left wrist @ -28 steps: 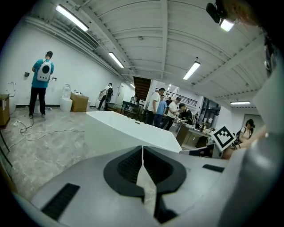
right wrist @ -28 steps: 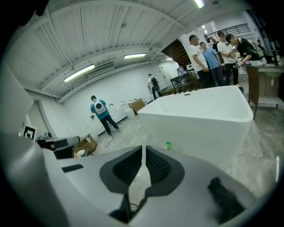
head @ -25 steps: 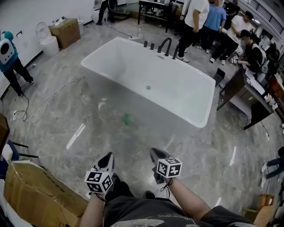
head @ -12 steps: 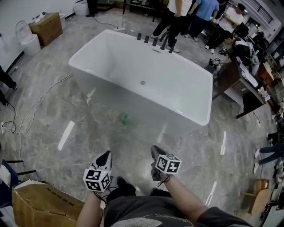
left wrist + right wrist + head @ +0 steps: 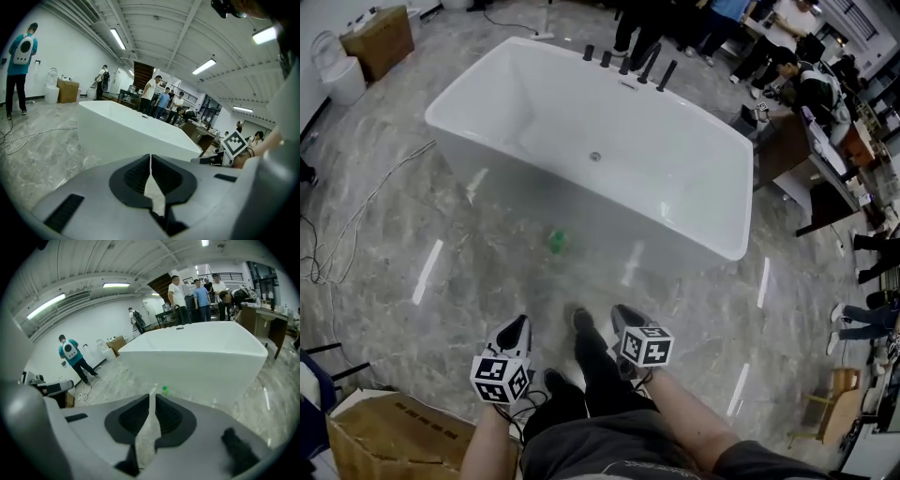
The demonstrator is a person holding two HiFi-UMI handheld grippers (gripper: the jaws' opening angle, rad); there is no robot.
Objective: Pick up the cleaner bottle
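Fingers (image 5: 133,176) pressed together; cleaner bottle (image 5: 556,241) beside bathtub (image 5: 609,211).

Open workshop-type hall: freestanding white bathtub (image 5: 675,150) on glossy stone-look floor (image 5: 441,309), toilet (image 5: 342,75) and cardboard box (image 5: 380,37) by wall, loose cables (image 5: 356,225), people (image 5: 806,80) at desks (image 5: 820,187), strip lights (image 5: 118,38) overhead

We see a white bathtub (image 5: 581,199) on the marble floor (image 5: 412,309), black taps (image 5: 628,66) along its far rim. A cardboard box (image 5: 394,436) sits near left, cables (image 5: 391,173) trail left, and people (image 5: 811,84) gather by desks (image 5: 797,155) far right.
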